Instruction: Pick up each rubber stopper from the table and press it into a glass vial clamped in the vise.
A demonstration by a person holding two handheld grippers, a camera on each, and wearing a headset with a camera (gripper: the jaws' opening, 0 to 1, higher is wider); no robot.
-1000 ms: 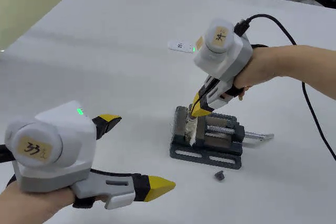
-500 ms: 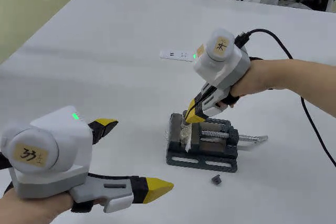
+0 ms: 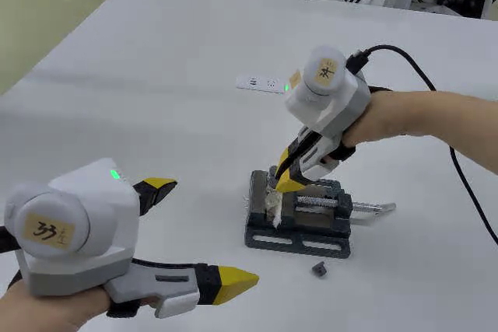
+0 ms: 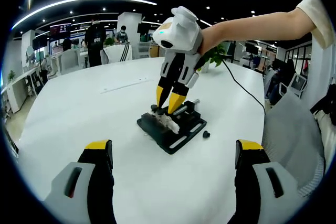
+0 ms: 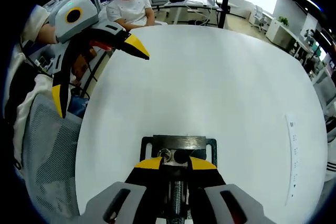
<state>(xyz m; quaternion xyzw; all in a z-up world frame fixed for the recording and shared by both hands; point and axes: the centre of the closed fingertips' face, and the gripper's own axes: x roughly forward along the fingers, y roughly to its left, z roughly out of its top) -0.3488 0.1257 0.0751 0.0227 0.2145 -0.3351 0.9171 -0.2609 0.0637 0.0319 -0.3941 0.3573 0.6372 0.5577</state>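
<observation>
The left claw [image 3: 198, 231] is released, its jaws spread wide and holding nothing. It hangs over the bare worktop [image 3: 156, 75] at the near left. In the head view the hand behind it is cut off by the bottom edge.

The right claw [image 3: 286, 182] points steeply down, with its yellow tips at the left end of the vise [image 3: 299, 223], which stands on the worktop. In the right gripper view its jaws are drawn close together, with a dark stopper [image 5: 180, 156] sitting at the tips. Beside the stopper is a small glassy rim that appears to be the vial [image 5: 166, 154], held in the vise. The tips cover the contact point, so I cannot tell whether the jaws pinch the stopper or only rest against it. In the head view the vial is no more than a pale blur behind the tips.

A second stopper [image 3: 319, 269] lies loose on the worktop just in front of the vise, apart from both claws. A power strip [image 3: 261, 83] lies well beyond the vise. A black cable [image 3: 405, 36] runs from the right claw and leaves the frame at the right.
</observation>
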